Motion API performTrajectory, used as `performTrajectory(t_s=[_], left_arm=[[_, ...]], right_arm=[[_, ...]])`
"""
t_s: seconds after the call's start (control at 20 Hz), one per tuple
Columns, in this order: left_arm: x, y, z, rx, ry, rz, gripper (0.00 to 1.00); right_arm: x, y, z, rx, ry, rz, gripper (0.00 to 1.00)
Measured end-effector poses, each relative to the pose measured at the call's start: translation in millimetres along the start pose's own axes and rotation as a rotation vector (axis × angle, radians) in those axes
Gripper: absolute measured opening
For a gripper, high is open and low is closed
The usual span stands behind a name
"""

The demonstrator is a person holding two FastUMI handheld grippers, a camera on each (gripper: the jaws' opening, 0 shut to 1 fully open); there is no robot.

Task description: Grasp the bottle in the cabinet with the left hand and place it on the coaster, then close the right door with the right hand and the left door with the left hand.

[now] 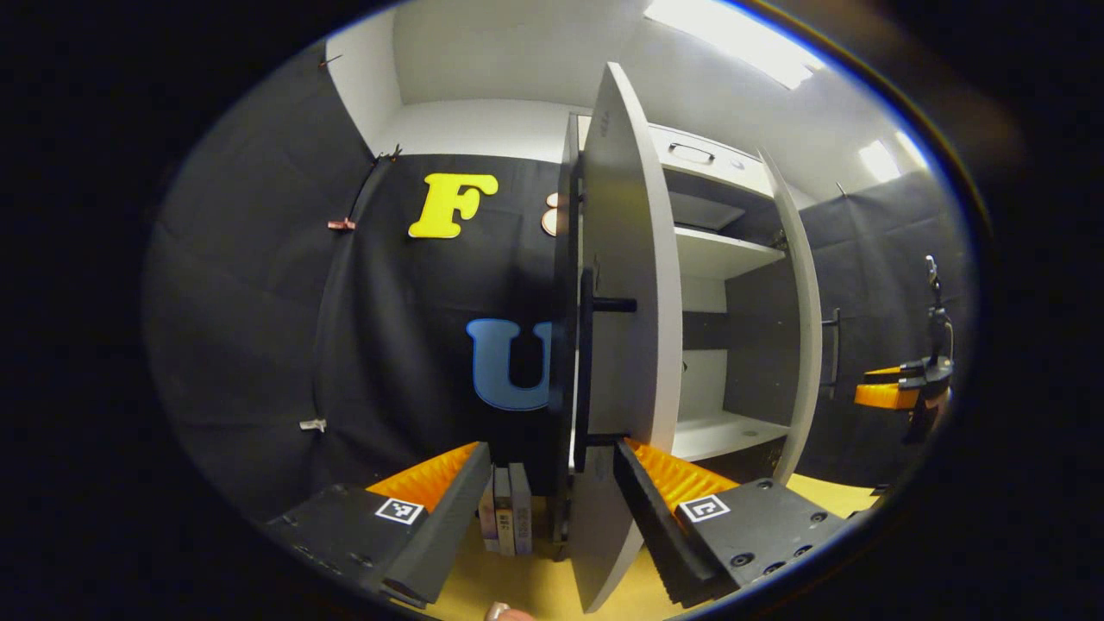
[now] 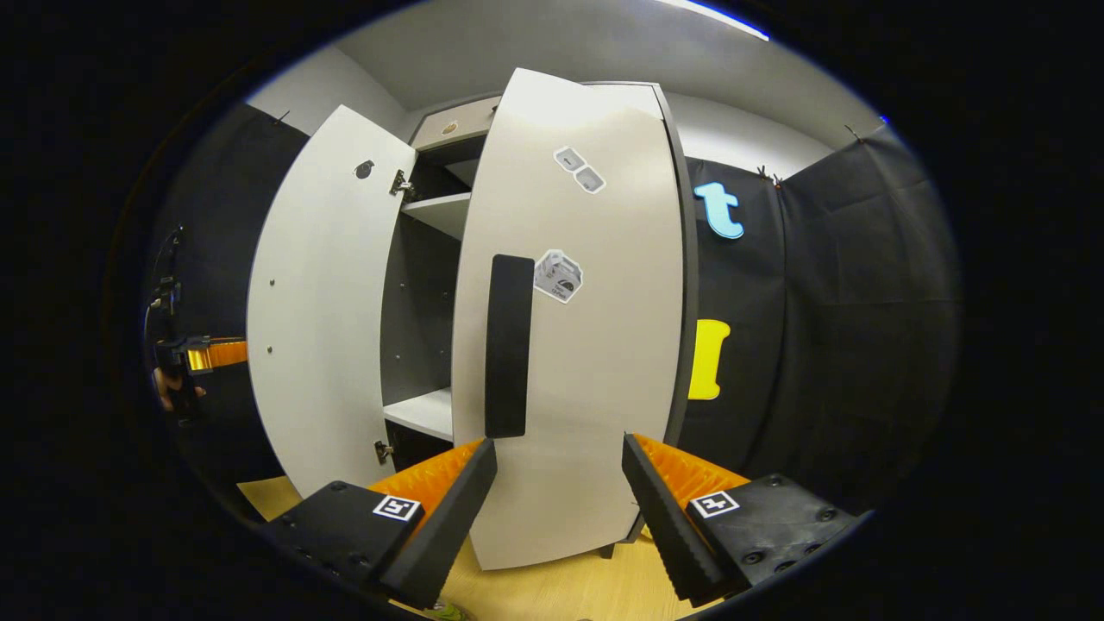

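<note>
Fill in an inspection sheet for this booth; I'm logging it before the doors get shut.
Surface: wooden tabletop, cabinet standing on it.
Job's things: left door wide open, edge-on to the left tool; right door partly closed; visible shelves bare; bottle and coaster: nothing seen.
Clutter: small books upright beside the cabinet.
Grippers: left tool open at the left door; right tool open facing the right door.
Cables: nothing seen.
Surroundings: black cloth wall, ceiling lights.

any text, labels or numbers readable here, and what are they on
None can be read.
Stickers on the right door: print too small and blurred.
Spines of the books beside the left door: too blurred.
Square black-and-white marker tags on the left gripper and right gripper: patterns, no words.
</note>
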State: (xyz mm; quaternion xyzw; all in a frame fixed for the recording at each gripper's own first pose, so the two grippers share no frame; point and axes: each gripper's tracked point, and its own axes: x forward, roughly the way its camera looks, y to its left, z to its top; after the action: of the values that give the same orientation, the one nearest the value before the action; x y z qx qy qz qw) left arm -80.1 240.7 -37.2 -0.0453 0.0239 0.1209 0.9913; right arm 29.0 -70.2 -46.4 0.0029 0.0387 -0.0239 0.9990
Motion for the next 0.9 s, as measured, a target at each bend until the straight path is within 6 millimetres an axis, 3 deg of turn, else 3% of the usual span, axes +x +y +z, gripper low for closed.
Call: performTrajectory(t_s=[0.2, 0.25, 0.3, 0.5, 0.55, 0.6, 0.9], left_arm=[[2, -9, 3, 0.035, -0.009, -0.043, 0.94], [4, -13, 7, 0.08, -0.009, -0.059, 0.87], [6, -19, 8, 0.122, -0.008, -0.082, 0.93], [16, -54, 0, 0.109, 0.024, -0.184, 0.92], [19, -65, -1, 0.106, 0.023, -0.208, 0.88], [24, -74, -2, 0.115, 0.019, -0.223, 0.92], [53, -127, -10, 0.091, 0.031, -0.322, 0.9]], right_arm=[[-1, 1, 5, -0.009, -0.01, -0.003, 0.98], [-1, 2, 6, -0.012, -0.012, -0.003, 0.98], [-2, 3, 7, -0.012, -0.012, -0.002, 0.97], [-3, 0, 8, -0.006, -0.012, -0.006, 0.98], [-5, -2, 8, -0.008, -0.013, -0.01, 0.98], [-6, -3, 9, -0.009, -0.014, -0.014, 0.98], [-19, -30, 11, -0.007, -0.015, -0.069, 0.97]])
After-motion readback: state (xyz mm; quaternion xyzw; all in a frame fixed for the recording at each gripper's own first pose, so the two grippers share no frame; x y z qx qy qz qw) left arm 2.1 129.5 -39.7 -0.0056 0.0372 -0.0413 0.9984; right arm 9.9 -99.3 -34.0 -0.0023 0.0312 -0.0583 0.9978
